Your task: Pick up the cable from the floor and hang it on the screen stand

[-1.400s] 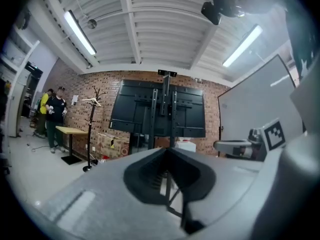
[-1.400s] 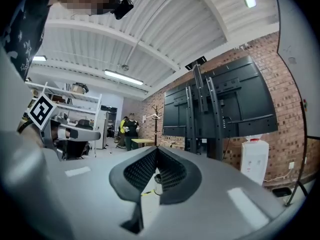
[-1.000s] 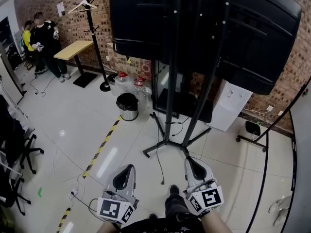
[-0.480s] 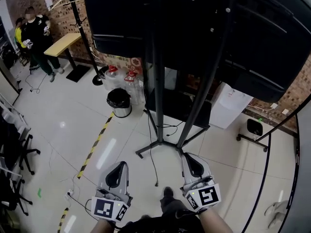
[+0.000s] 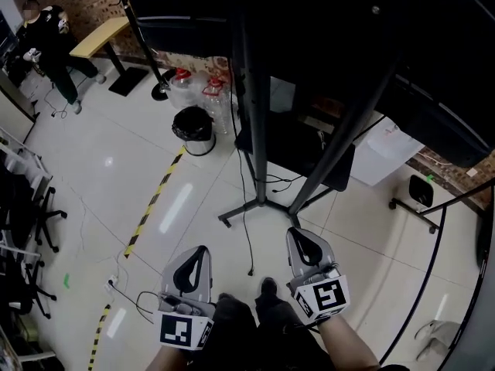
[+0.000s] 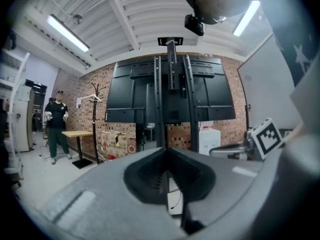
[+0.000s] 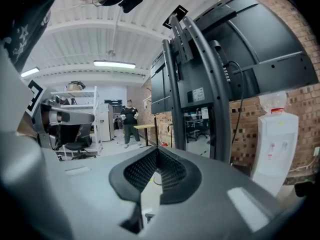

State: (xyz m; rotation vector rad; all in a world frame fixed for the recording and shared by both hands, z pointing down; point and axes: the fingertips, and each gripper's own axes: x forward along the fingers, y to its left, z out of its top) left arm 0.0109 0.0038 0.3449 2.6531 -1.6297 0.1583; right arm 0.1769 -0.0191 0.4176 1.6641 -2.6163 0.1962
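1. While held low above the floor [image 5: 116, 176], the left tool [image 5: 200, 252] and right tool [image 5: 297, 236] both have their jaws pressed together, empty.
2. The cable [image 5: 247, 242] lies on the floor between them, trailing from the far screen stand [image 5: 259, 130].

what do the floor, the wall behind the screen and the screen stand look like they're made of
Floor: pale glossy tile, judging by grout lines and lamp glare. Wall: bare red-brown brick, mortar joints visible. Screen stand: probably black-painted metal tube, smooth and satin; the look alone cannot confirm it.
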